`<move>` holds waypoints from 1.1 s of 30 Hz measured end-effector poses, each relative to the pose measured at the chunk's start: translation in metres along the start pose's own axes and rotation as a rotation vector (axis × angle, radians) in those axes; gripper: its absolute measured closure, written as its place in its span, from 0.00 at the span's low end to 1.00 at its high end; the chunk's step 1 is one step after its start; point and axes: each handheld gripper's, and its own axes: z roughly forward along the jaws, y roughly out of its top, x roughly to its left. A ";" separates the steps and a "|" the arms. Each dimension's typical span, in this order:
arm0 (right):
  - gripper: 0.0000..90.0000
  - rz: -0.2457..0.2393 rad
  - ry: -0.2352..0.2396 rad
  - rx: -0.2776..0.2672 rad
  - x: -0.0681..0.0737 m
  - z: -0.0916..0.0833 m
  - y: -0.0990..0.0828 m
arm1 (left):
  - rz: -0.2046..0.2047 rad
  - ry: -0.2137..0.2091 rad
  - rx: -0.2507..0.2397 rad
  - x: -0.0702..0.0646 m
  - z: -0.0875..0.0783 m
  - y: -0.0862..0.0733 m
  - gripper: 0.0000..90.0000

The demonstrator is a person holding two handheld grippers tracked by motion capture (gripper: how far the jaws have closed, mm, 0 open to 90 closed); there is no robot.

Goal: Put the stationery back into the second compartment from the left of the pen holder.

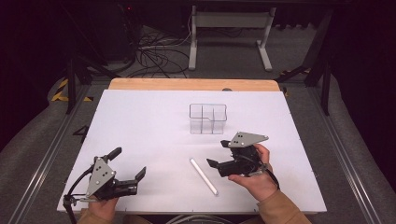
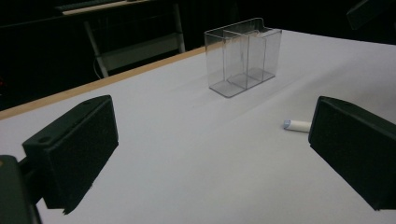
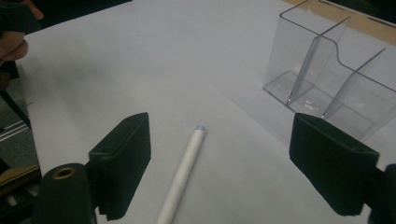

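A: Stick [image 1: 203,176] looked how?
B: White, thin, blue-tipped, lying flat near the worktop's [image 1: 149,121] front edge.
A: Grippers?
B: Right gripper [image 1: 217,157] beside it, jaws wide, empty; left gripper [image 1: 128,164] likewise.

White table top [image 1: 140,121], wooden far edge [image 1: 187,84]; beyond, tangled floor cables [image 1: 154,56] and white desk frame [image 1: 229,32].

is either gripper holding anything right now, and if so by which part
Nothing is held. The right gripper is open over the white stick, not touching it; the left gripper is open and empty.
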 end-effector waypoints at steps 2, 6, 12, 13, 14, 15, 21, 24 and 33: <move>0.26 0.010 -0.021 0.007 0.002 -0.001 0.002 | 0.001 -0.001 0.002 0.000 0.000 0.000 0.02; 0.28 0.031 -0.007 0.056 0.005 -0.002 0.009 | 0.003 -0.001 0.003 0.000 0.000 0.000 0.03; 0.27 0.001 -0.030 0.173 0.010 0.005 0.017 | 0.004 0.001 0.002 0.000 0.000 0.000 0.03; 0.27 0.005 -0.033 0.184 0.010 0.007 0.018 | 0.004 0.001 0.002 0.000 0.000 0.000 0.03; 0.27 0.008 -0.037 0.196 0.010 0.008 0.019 | 0.004 0.001 0.002 0.000 0.000 0.000 0.02; 0.28 0.017 -0.043 0.207 0.010 0.009 0.020 | 0.005 0.001 0.003 0.000 0.000 0.000 0.03; 0.34 0.116 -0.059 0.309 0.008 0.022 0.024 | 0.005 0.001 0.003 0.000 0.000 -0.001 0.03; 0.38 0.165 -0.055 0.353 0.009 0.028 0.026 | 0.005 0.002 0.004 0.000 0.000 -0.001 0.03; 0.38 0.153 -0.060 0.470 0.014 0.044 0.030 | 0.006 0.002 0.006 0.000 0.000 -0.001 0.03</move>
